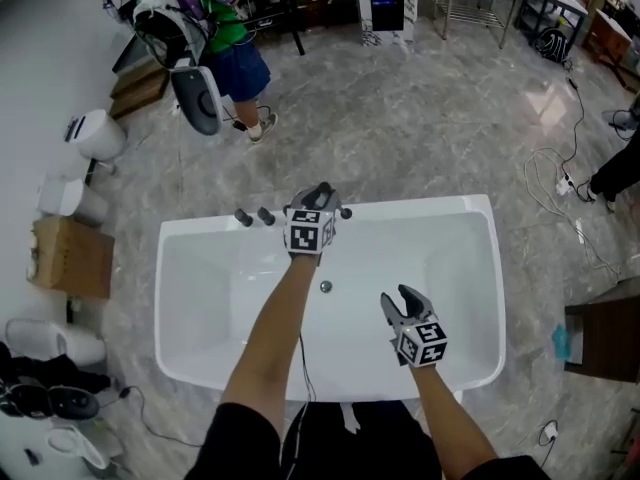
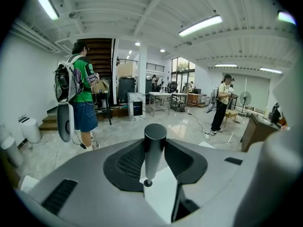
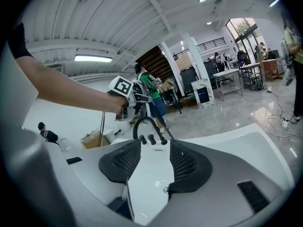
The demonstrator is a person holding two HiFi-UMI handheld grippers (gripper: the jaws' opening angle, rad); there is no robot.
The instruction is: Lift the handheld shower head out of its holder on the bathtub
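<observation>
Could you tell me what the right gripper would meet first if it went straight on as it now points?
Probably the bathtub's far inner wall, below the knobs on its rim; the right gripper's open jaws hold nothing. Depth is unclear.

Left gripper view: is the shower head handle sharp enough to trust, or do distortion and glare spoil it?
Left gripper view: the shower head handle is sharp and evenly lit; fisheye bends the ceiling, the corners are black, and the ceiling light blows out. Right gripper view: same bending, bathtub rim clear. Head view: little distortion, a glare patch on the floor.
</observation>
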